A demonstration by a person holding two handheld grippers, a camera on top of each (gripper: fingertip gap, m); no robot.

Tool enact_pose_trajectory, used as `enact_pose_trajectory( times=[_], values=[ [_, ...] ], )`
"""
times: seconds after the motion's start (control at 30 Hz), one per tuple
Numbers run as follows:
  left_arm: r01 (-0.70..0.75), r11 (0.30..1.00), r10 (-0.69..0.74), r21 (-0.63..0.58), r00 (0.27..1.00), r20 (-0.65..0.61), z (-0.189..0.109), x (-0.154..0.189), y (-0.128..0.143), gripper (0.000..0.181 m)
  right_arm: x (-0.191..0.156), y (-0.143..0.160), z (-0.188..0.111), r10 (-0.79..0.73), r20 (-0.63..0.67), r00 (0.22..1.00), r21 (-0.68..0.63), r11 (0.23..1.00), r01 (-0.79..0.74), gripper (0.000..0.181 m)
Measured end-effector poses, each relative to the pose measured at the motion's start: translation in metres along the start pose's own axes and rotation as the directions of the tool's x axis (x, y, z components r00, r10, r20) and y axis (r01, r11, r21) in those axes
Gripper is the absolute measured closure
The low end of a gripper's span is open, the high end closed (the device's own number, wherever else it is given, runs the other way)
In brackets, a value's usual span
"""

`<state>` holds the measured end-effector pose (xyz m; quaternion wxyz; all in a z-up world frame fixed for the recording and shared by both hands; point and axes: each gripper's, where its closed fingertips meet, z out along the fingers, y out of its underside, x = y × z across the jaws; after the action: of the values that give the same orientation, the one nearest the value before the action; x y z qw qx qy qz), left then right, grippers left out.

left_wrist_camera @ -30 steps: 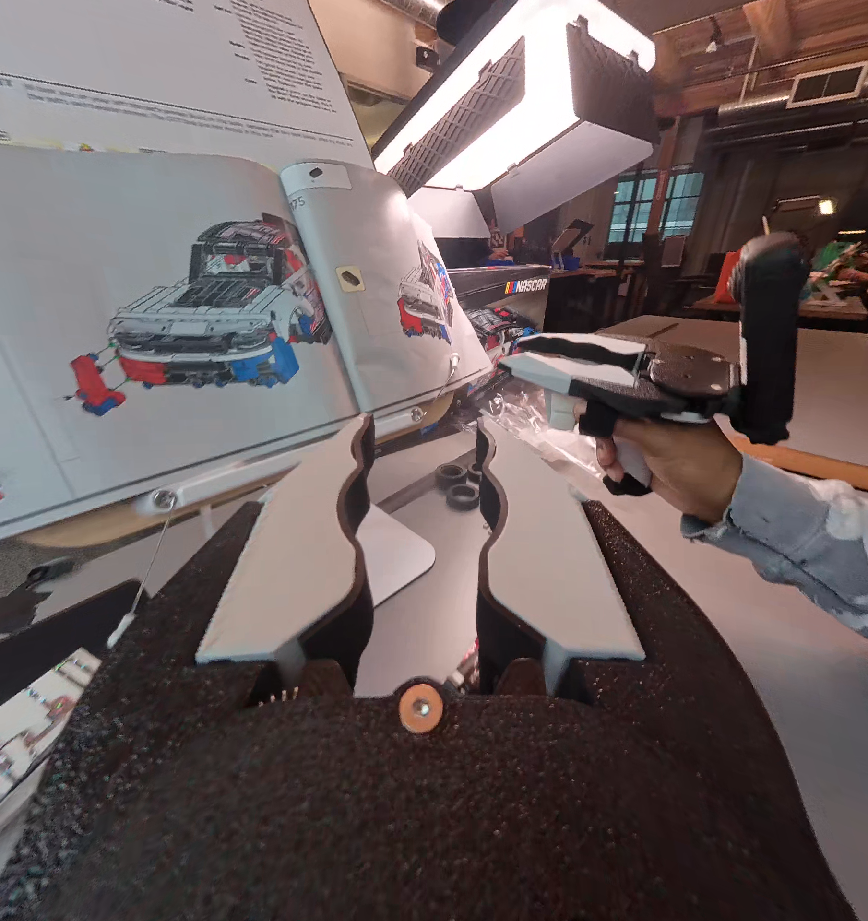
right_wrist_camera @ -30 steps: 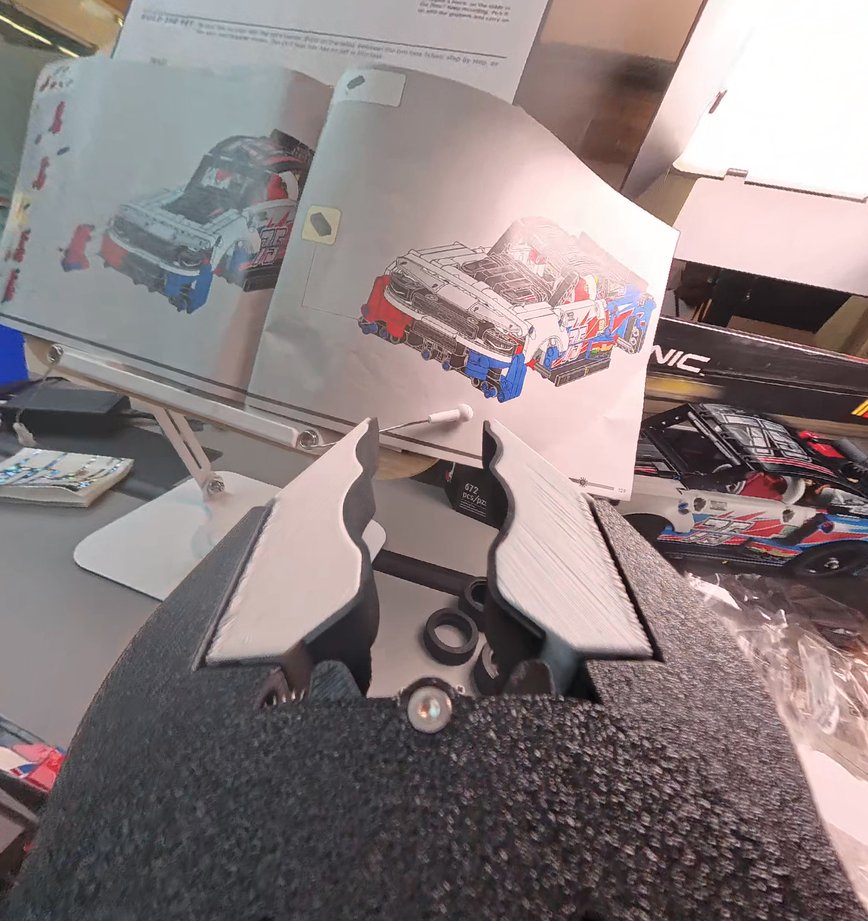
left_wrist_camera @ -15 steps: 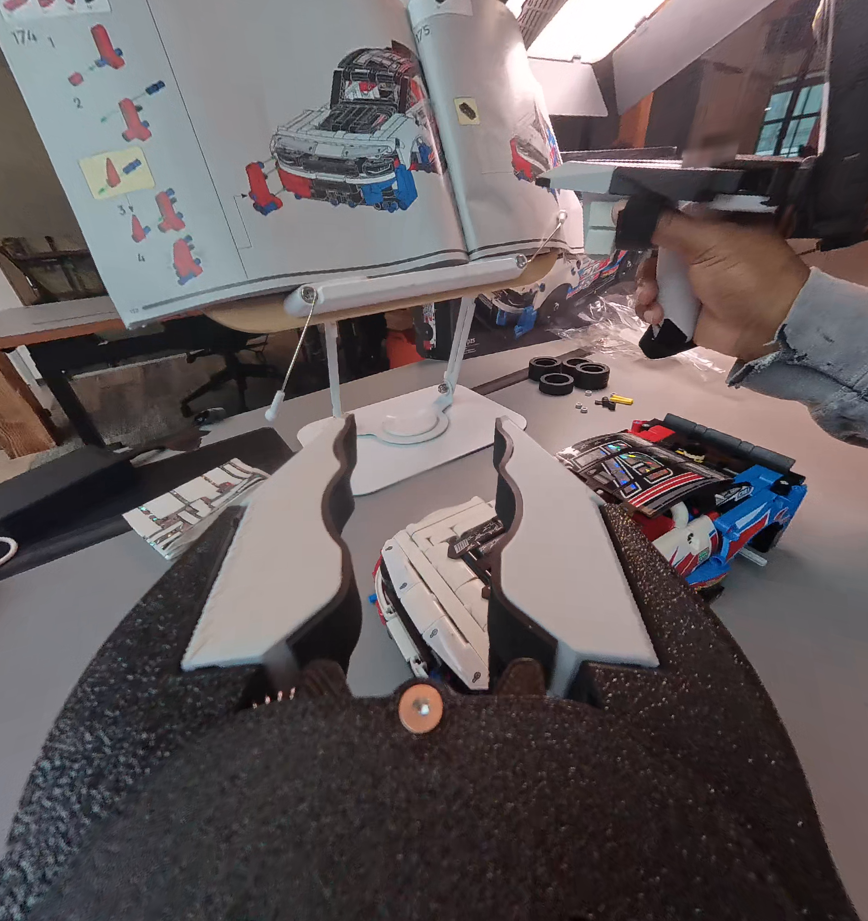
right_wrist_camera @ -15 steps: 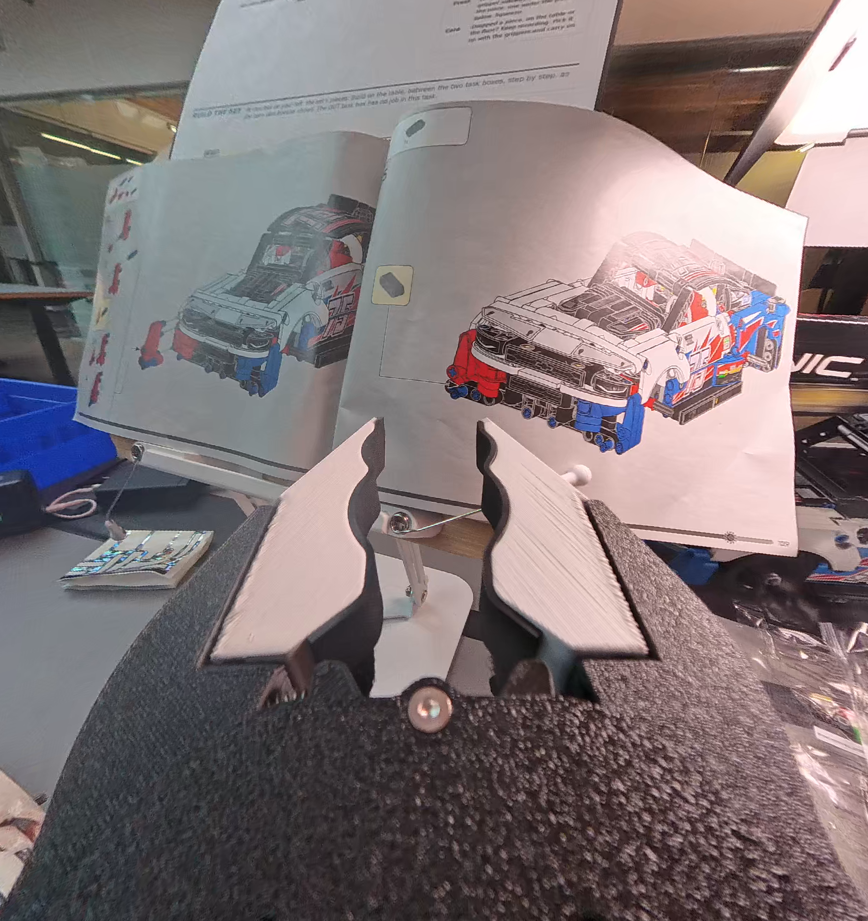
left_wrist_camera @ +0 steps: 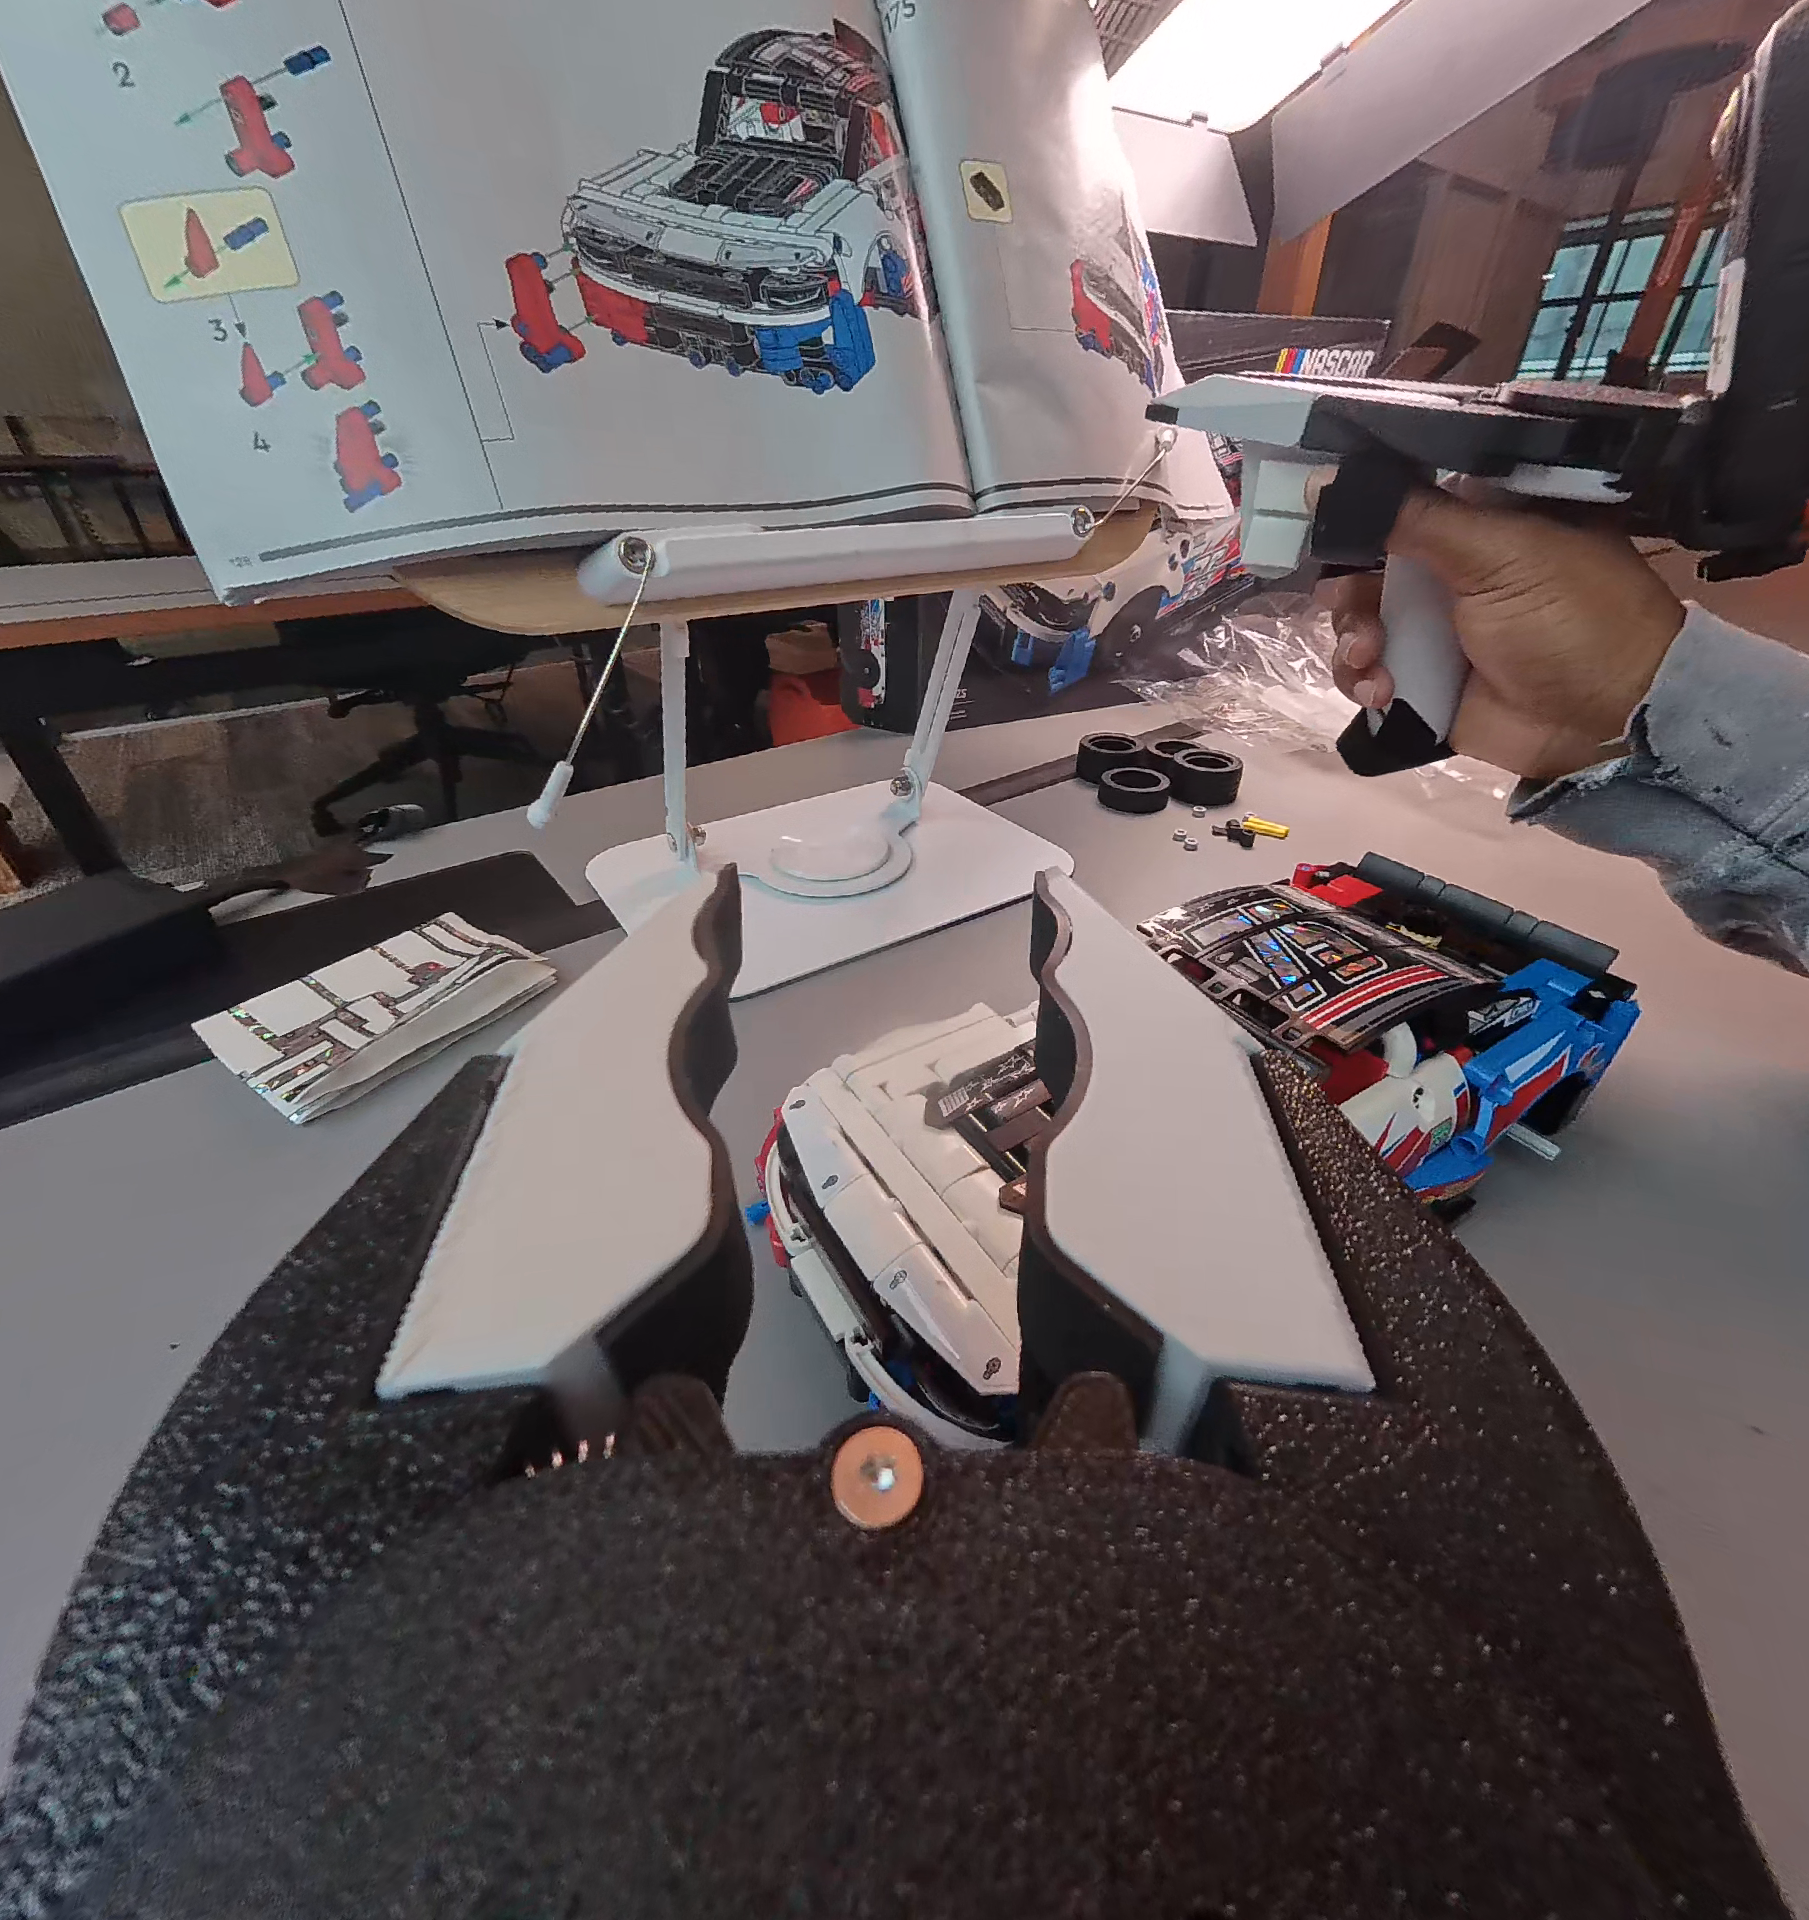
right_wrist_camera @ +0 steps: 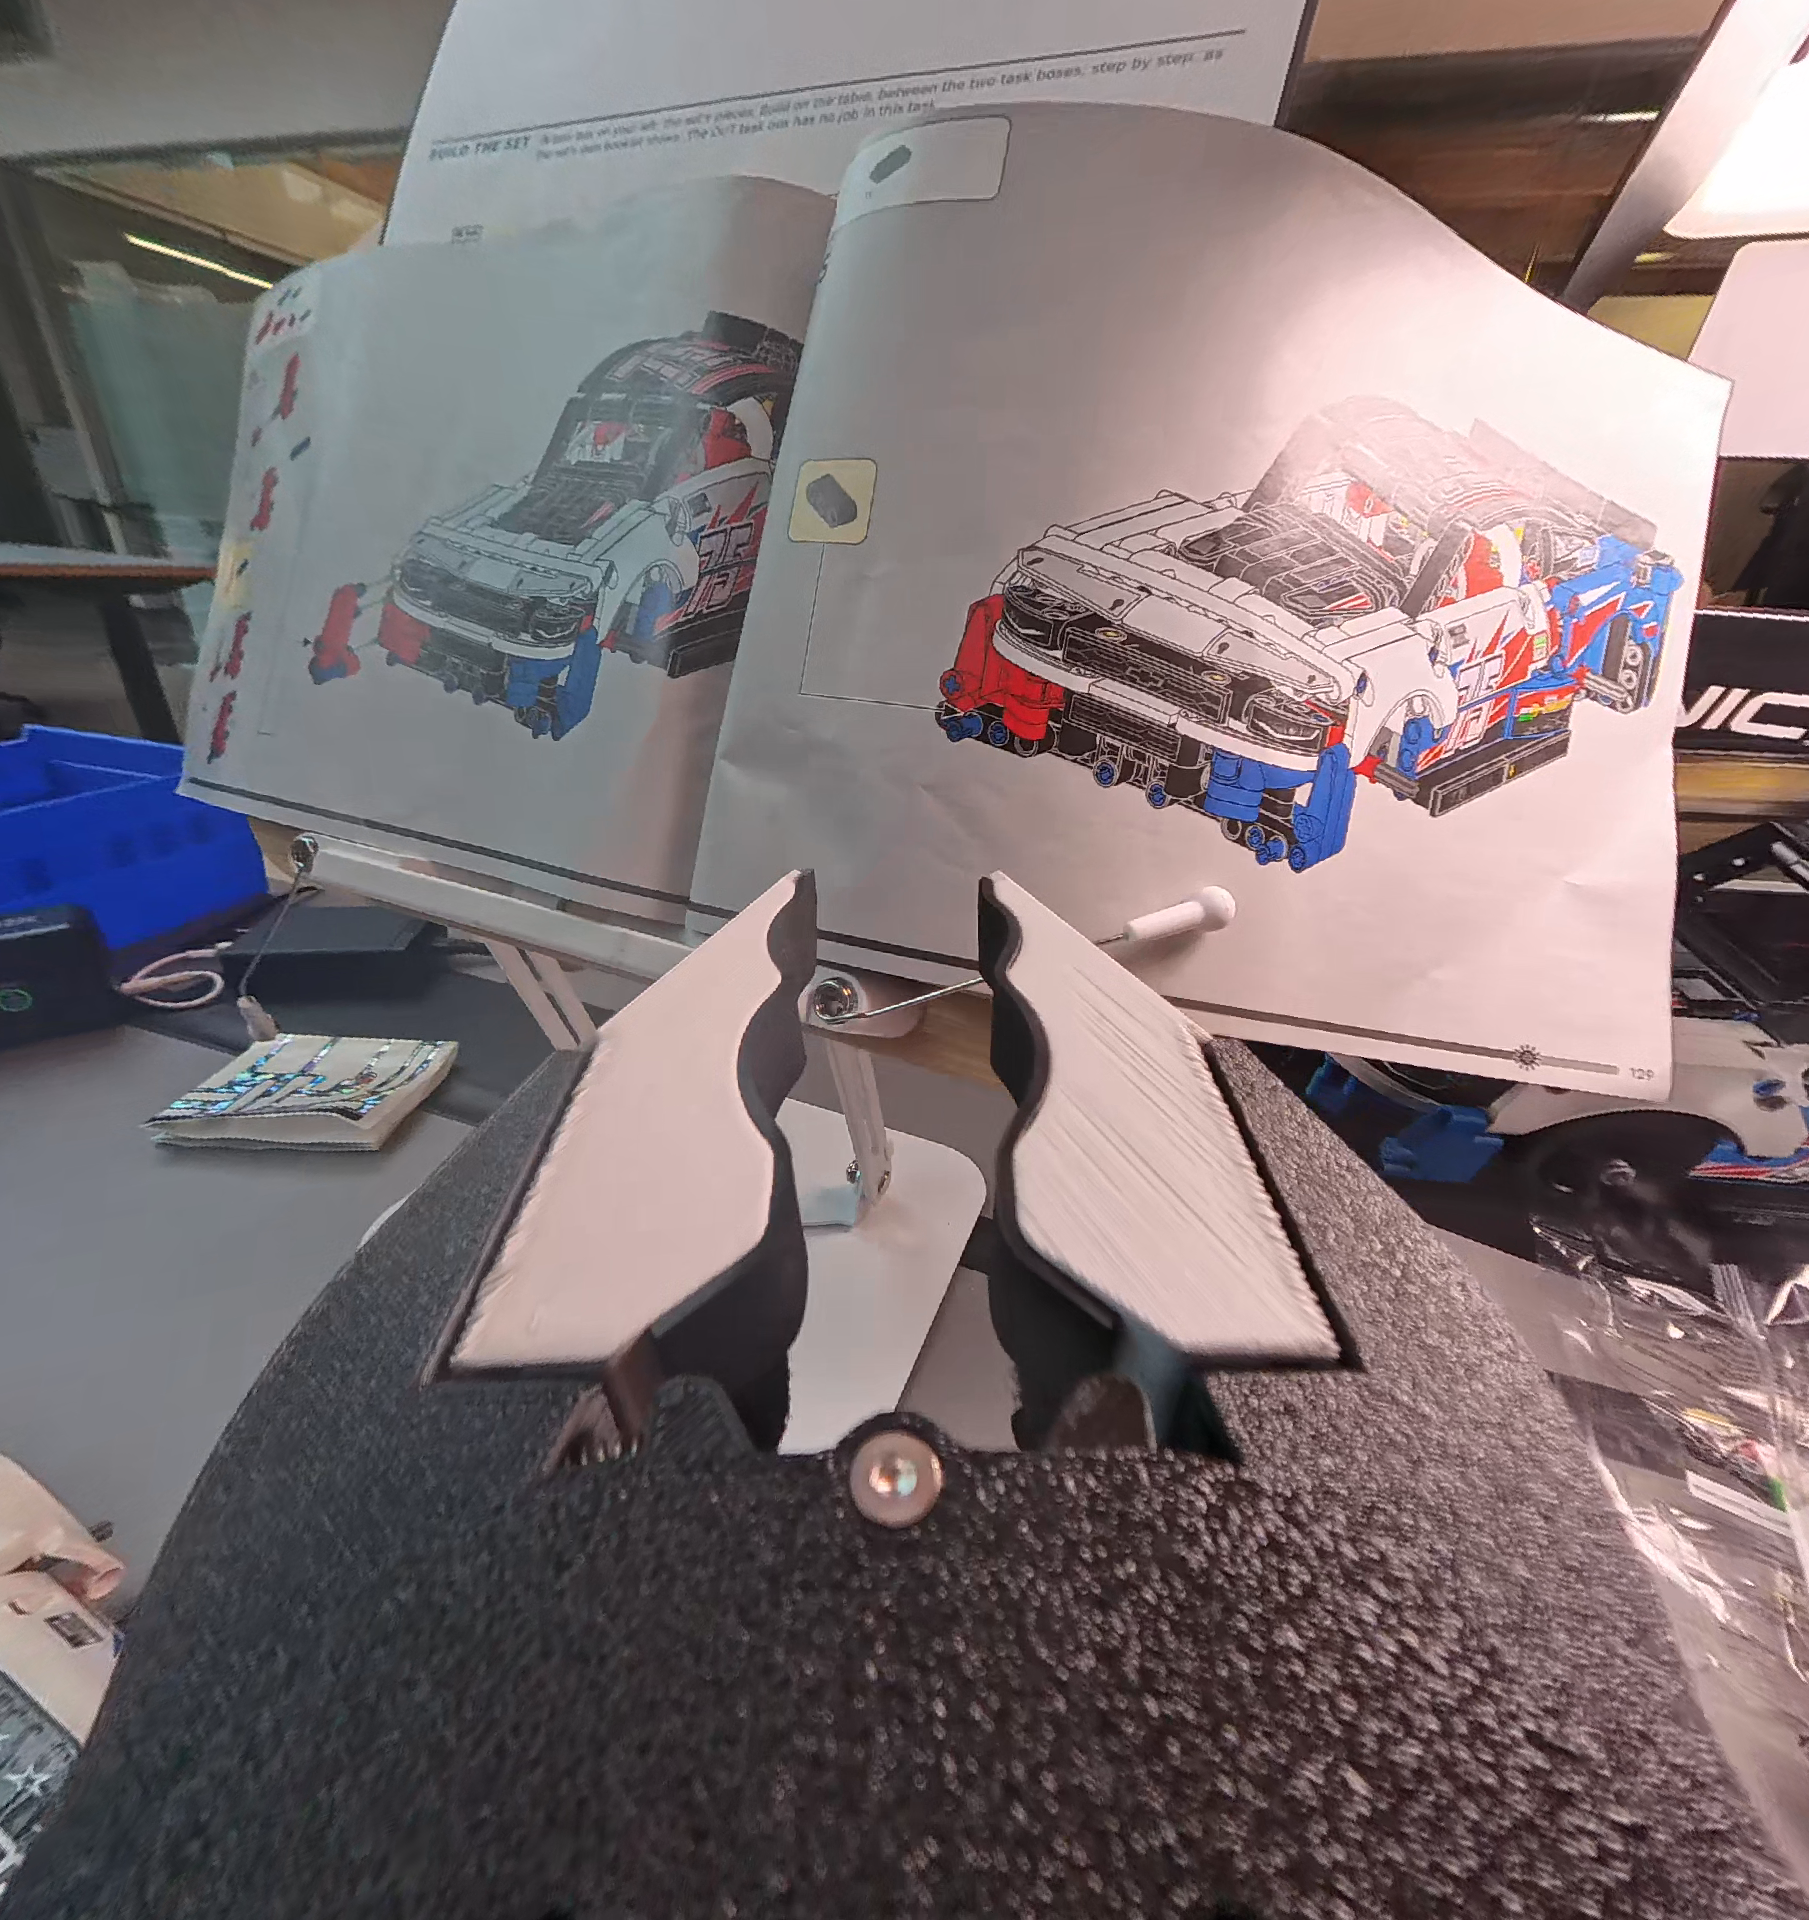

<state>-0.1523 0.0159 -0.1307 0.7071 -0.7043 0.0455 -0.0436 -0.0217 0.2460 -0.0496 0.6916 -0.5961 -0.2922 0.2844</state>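
My left gripper is open and empty, held above a white toy car front section that lies on the grey table; the section shows between the jaws. A second car section, black-roofed with blue and red sides, lies to its right. My right gripper is open and empty, raised in front of the open instruction booklet on its white stand. In the left wrist view the right gripper is held by a hand level with the booklet's lower right corner.
Several black tyres and small loose parts lie behind the car sections. A folded sticker sheet lies left of the stand base. Crinkled clear bags and a product box are at the right. A blue tray stands far left. Spacing between my two grippers at the tips: around 30 centimetres.
My left gripper has pulled back and tilted down, bringing the table and both car sections into view. My right gripper has risen from over the tyres to face the booklet. Both stay open.
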Motion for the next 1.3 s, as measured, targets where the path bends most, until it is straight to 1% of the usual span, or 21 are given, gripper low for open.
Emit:
enact_pose_trajectory(
  times=[0.17,0.3,0.47,0.53,0.6,0.7,0.83,0.93,1.3],
  values=[
    [-0.017,1.0,0.017,0.005,1.0,0.002,0.0,0.001,-0.001,0.126,-0.009,0.009,0.003,0.018,0.028,0.999,-0.022,1.0,-0.017,0.151],
    [-0.021,1.0,0.021,0.002,1.0,0.001,0.0,0.002,0.001,0.126,-0.014,0.011,0.004,0.012,0.04,0.999,-0.027,1.0,-0.011,0.152],
    [-0.015,1.0,0.015,0.004,1.0,0.006,-0.001,0.001,0.001,0.125,-0.016,0.013,0.004,0.042,0.048,0.998,-0.03,0.999,-0.04,0.152],
    [-0.012,1.0,0.012,0.011,1.0,0.018,-0.001,-0.001,0.0,0.12,-0.017,0.012,0.004,0.05,0.056,0.997,-0.018,0.999,-0.049,0.152],
    [-0.003,1.0,0.003,0.025,0.999,0.036,-0.002,-0.005,-0.002,0.109,-0.019,0.01,0.003,0.045,0.061,0.997,-0.009,0.999,-0.045,0.152],
    [0.012,0.999,-0.014,0.037,0.999,0.049,-0.003,-0.008,-0.005,0.103,-0.021,0.006,0.001,0.038,0.068,0.997,0.019,0.999,-0.039,0.148],
    [0.023,0.999,-0.025,0.035,0.999,0.048,-0.003,-0.009,-0.003,0.102,-0.024,-0.009,-0.004,0.016,0.074,0.997,0.081,0.996,-0.022,0.144],
    [0.02,0.999,-0.021,0.032,0.999,0.048,-0.002,-0.009,-0.003,0.103,-0.024,-0.015,-0.007,0.001,0.073,0.997,0.099,0.995,-0.008,0.143],
    [0.007,0.999,-0.008,0.035,0.999,0.048,-0.003,-0.008,-0.005,0.104,-0.027,-0.01,-0.005,0.019,0.088,0.996,0.073,0.997,-0.026,0.143]
  ],
)
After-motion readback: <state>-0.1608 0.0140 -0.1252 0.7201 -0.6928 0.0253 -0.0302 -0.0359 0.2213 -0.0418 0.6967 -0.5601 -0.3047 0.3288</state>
